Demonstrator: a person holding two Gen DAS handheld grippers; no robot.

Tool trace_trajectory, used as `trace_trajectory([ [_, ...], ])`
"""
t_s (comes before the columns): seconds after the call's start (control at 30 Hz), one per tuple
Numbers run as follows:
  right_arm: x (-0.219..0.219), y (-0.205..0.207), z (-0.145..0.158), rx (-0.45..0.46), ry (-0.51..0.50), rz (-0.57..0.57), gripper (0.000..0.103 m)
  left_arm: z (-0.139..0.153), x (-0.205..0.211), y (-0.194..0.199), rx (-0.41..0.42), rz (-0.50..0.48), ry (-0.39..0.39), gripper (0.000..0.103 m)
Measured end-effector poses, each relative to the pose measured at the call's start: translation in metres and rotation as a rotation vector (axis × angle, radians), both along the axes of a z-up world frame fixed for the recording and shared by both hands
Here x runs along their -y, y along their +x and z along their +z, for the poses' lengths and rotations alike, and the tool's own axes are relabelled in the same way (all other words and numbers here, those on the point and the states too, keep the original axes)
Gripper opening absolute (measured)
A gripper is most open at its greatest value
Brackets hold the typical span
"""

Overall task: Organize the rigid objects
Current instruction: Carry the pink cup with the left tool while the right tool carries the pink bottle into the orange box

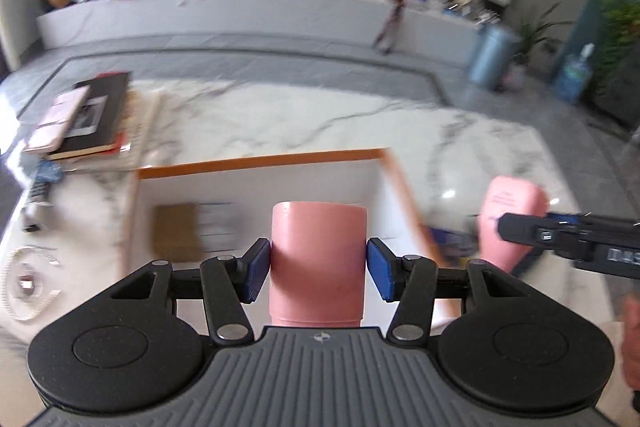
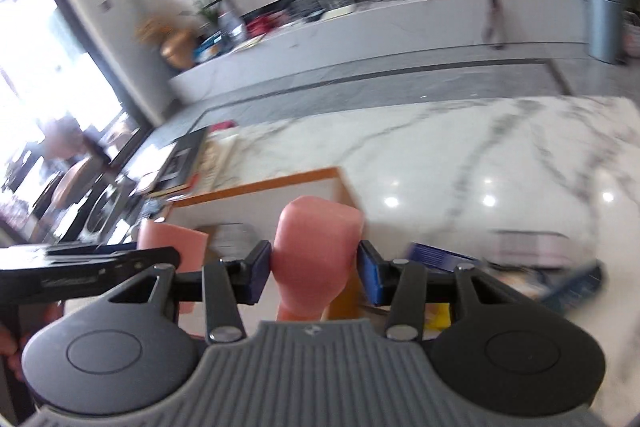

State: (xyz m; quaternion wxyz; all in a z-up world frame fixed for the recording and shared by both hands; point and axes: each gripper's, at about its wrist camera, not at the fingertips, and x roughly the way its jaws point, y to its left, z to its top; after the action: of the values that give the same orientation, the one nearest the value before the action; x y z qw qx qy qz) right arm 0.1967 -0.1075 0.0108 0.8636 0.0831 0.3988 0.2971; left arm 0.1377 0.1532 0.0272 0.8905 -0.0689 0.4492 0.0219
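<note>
Two handheld tools are each carrying a pink plastic piece above a white marble counter (image 1: 280,115). The landmark is an open white box with an orange rim (image 1: 264,159), sitting on the counter. The left tool (image 1: 319,269) is clamping its blue pads about half open on the sides of a pink cylinder (image 1: 319,259), whose long axis is pointing straight away from the tool, its flat end hanging over the box interior. The right tool (image 2: 310,269) is gripping, a little narrower, a pink tapered piece (image 2: 316,255) shaped like a cap or handle, wide end forward; it is hovering at the box's right edge, beside the cylinder. The left tool looks nearer the box's middle, so lowering into the box seems the likely coming move. A stack of books (image 1: 84,119) is lying left of the box.
</note>
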Motion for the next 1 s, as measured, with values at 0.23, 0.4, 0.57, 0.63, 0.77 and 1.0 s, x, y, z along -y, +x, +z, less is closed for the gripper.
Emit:
trace_trajectory([
  [0.23, -0.101, 0.024, -0.045, -0.094, -0.059, 0.147, 0.048, -0.063, -0.036, 0.030, -0.170, 0.062, 0.147, 0.060],
  [0.4, -0.140, 0.044, -0.091, -0.187, -0.125, 0.202, 0.048, -0.094, -0.043, 0.035, -0.251, 0.066, 0.240, 0.060],
  [0.57, -0.158, 0.065, -0.116, -0.242, -0.170, 0.213, 0.048, -0.114, -0.037, 0.047, -0.317, 0.050, 0.328, 0.060],
  [0.63, -0.161, 0.074, -0.122, -0.257, -0.177, 0.210, 0.048, -0.122, -0.039, 0.052, -0.332, 0.053, 0.335, 0.060],
  [0.77, -0.165, 0.084, -0.128, -0.277, -0.185, 0.219, 0.048, -0.135, -0.046, 0.063, -0.359, 0.059, 0.331, 0.061],
  [1.0, -0.177, 0.091, -0.135, -0.299, -0.195, 0.253, 0.048, -0.144, -0.044, 0.066, -0.371, 0.056, 0.367, 0.066],
])
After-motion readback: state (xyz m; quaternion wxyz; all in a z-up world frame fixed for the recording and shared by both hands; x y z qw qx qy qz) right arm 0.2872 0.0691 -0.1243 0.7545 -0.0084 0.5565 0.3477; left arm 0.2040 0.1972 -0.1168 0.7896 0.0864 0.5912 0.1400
